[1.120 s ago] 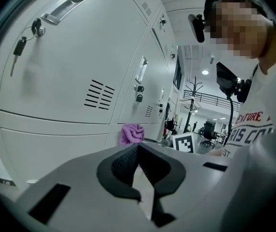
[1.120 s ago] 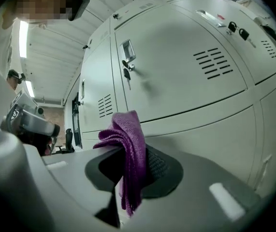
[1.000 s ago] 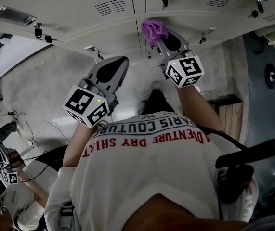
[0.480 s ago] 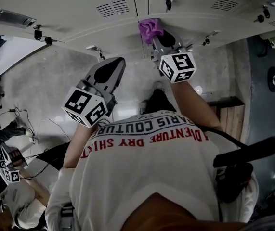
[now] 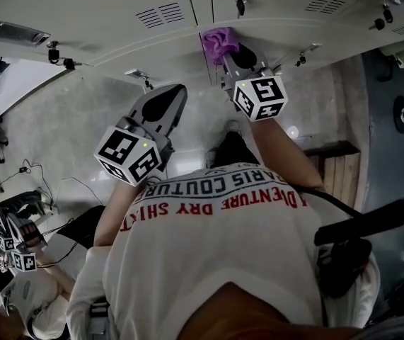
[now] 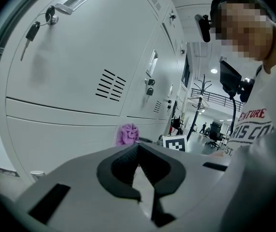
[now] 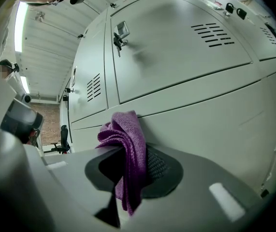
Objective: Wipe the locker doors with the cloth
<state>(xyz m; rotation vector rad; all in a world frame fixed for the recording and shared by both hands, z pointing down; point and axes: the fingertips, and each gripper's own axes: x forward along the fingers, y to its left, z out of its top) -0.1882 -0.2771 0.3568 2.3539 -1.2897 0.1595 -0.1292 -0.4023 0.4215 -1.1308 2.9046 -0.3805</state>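
Your right gripper [image 7: 130, 170] clamps the purple cloth [image 7: 125, 134], whose bunched top seems to touch the locker door [image 7: 210, 120]. Your left gripper [image 6: 138, 151] hangs nearby, jaws together, empty.

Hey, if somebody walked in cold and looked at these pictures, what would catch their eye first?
The purple cloth jumps out as the only strong colour against the pale locker doors. The right gripper is clamped on it and holds it up against the lockers' face. After that comes the left gripper, shut and empty, held short of the lockers to the left of the cloth.
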